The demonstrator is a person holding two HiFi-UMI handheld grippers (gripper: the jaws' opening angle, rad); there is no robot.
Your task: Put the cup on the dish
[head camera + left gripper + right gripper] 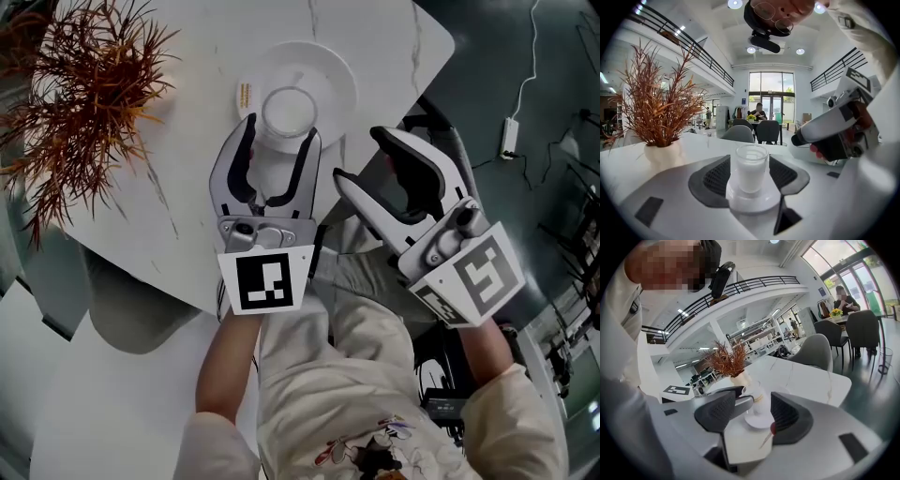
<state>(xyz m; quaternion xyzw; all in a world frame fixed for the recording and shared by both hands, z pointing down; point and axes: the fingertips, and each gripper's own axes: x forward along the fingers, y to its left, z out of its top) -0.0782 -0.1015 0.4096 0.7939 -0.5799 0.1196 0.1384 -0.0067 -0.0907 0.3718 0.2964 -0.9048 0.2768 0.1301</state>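
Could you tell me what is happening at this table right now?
A person is working with two handheld grippers at a white table. The left gripper has its jaws closed on the sides of the cup, which stands on the dish. The right gripper hangs open and empty just off the table's edge. The cup looks placed but not yet released.
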